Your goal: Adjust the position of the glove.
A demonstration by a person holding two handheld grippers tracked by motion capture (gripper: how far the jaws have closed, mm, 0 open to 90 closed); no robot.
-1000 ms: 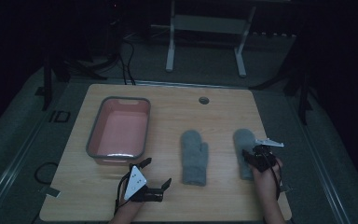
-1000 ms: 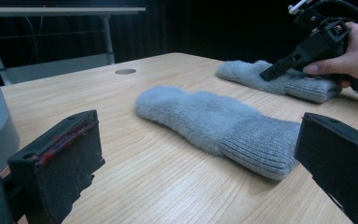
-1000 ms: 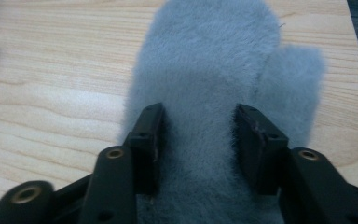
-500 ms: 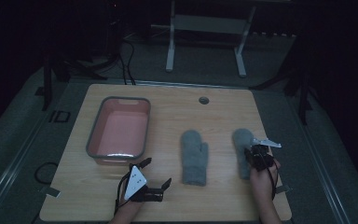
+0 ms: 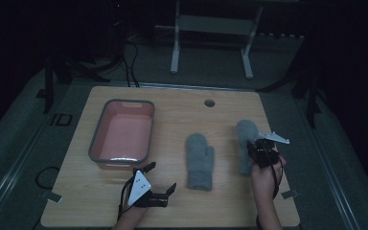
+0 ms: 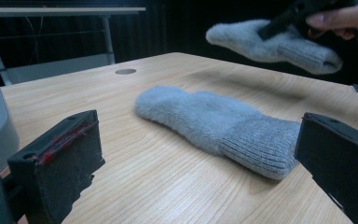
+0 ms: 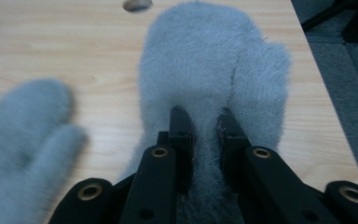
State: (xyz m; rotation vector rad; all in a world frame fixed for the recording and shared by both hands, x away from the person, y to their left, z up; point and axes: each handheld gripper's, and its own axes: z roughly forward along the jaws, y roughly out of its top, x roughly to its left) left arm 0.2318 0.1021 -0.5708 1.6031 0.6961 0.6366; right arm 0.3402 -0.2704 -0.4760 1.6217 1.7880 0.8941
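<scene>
A wooden tabletop (image 5: 172,105) carries a pink tub (image 5: 122,134) with a grey rim at the left, a round cable hole (image 5: 209,102) near the far edge, and two grey mittens. The lying mitten (image 5: 200,160) rests flat in the middle, cuff toward the person, between the two grippers. The left gripper (image 5: 161,182) sits low by the near edge, just in front of the tub, its jaws spread wide with nothing between them; in the left gripper view the lying mitten (image 6: 219,126) is ahead of those jaws, untouched. The right gripper (image 5: 258,152) has its jaws pinched on a fold of the held mitten (image 5: 245,139) near the cuff; the right gripper view shows the jaws squeezing the fleece (image 7: 205,154). In the left gripper view the held mitten (image 6: 270,44) hangs clear above the wood.

Compared with a second ago, the right gripper's jaws have just closed on the mitten, and the mitten, then flat on the tabletop, is now lifted. The left gripper has not shifted.

Pale letters reading "ID" (image 5: 61,120) show on the floor beside the tabletop's left edge.
</scene>
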